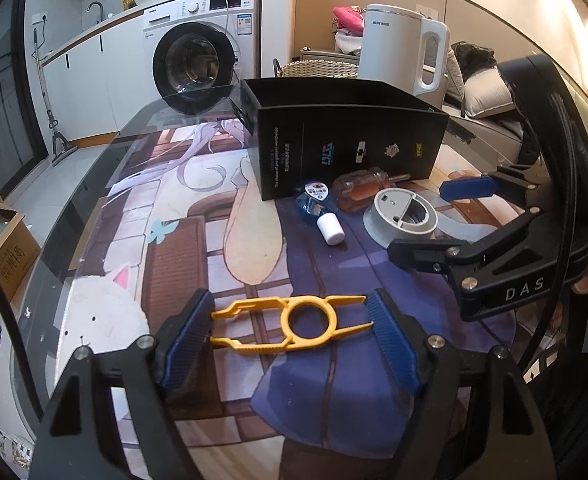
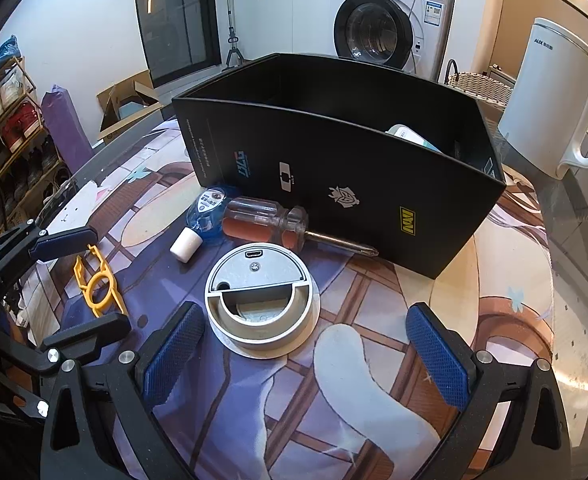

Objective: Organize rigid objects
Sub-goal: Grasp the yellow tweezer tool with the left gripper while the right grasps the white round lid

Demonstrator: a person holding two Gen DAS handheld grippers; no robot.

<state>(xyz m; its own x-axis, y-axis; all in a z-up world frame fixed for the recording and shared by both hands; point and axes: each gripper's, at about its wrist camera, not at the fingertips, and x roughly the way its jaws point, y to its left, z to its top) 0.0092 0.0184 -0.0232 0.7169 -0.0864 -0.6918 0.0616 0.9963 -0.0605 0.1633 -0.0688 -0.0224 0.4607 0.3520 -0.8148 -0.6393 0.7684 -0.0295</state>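
Observation:
A yellow plastic tool [image 1: 291, 326] lies flat on the printed mat between the pads of my open left gripper [image 1: 291, 320]; it also shows in the right wrist view [image 2: 99, 282]. My right gripper [image 2: 306, 344] is open, with a round grey device [image 2: 261, 300] just ahead of its left pad; that device shows in the left wrist view [image 1: 404, 212] too. A small blue bottle with a white cap [image 2: 203, 220] and a clear-handled screwdriver [image 2: 277, 224] lie against the open black box [image 2: 346, 168]. A white item [image 2: 412, 136] sits inside the box.
A white kettle [image 2: 562, 96] stands right of the box on the glass table edge [image 2: 574, 280]. A washing machine [image 1: 201, 52] and wicker basket [image 2: 478, 84] are behind. A cardboard box [image 1: 5, 248] sits on the floor at left.

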